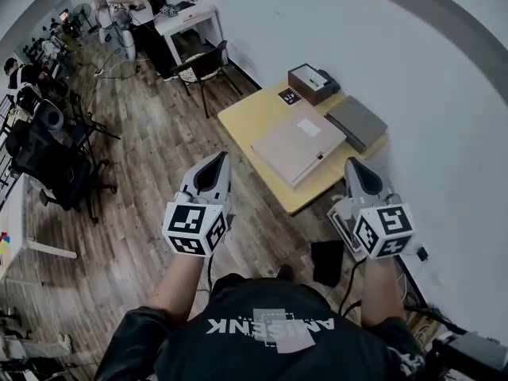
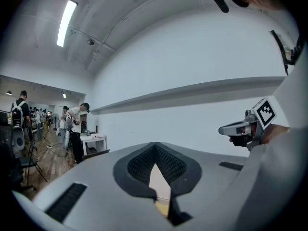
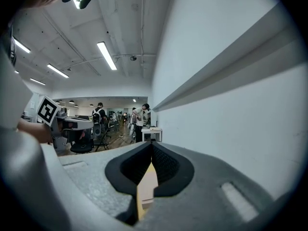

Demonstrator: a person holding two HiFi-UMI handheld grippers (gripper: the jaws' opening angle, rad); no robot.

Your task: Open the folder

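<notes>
Though the person holds a tool in each hand, neither grasps anything. The left tool is clenched, its grey jaws pressed together at the tips with nothing between them, and the left gripper view shows the same. The right tool is clenched and empty as well, its jaws meeting in the right gripper view.

A large flat beige folder with a small white label lies closed on the low, pale yellow worktop, from the middle toward the near corner. It lies ahead of both tools and between them, apart from each. The left tool hangs over the brown wooden floor, off the worktop's left edge. The right tool hangs just off the worktop's right edge, near the white wall.

Behind the beige folder, a flat dark grey folder lies at the right corner. A brown box with a dark top sits at the far corner against the wall, with a small black card just beside it.
</notes>
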